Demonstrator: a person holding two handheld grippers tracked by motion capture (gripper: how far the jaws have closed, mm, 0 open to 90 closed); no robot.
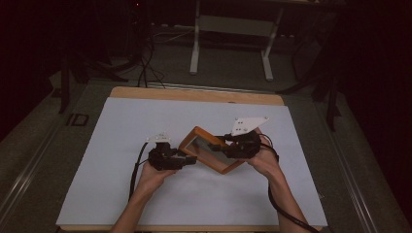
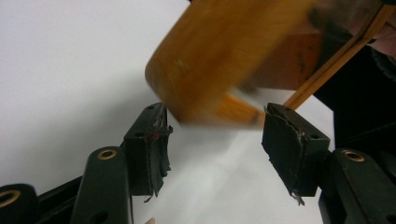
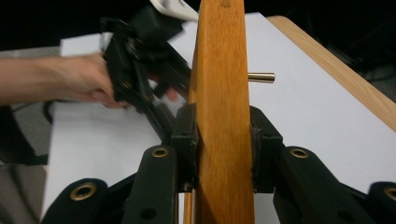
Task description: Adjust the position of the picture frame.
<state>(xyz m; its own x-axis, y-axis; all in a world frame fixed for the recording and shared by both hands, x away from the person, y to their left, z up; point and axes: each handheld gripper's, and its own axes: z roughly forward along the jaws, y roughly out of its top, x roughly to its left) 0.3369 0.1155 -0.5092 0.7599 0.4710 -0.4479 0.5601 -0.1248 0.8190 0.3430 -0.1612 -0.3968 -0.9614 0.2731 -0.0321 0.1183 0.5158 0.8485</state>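
The white worktop (image 1: 145, 194) carries a wooden frame (image 1: 212, 156) at its centre, tilted up off the surface. The right hand-held gripper (image 3: 223, 147) clamps its edge, likely to steady it, while the left hand-held gripper (image 2: 215, 140), jaws spread, nears the frame's corner. The frame's inner panel is blurred; a small brass pin (image 3: 261, 77) juts out, purpose unclear.

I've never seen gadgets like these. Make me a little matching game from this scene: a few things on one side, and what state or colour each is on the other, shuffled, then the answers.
Things:
1. left gripper
2. right gripper
3. wooden frame
4. table cover

States or colours:
A. clamped on the frame's edge
B. white
C. orange-brown, lifted and tilted
D. jaws apart, gripping nothing

Pairs: 1-D, 2-A, 3-C, 4-B
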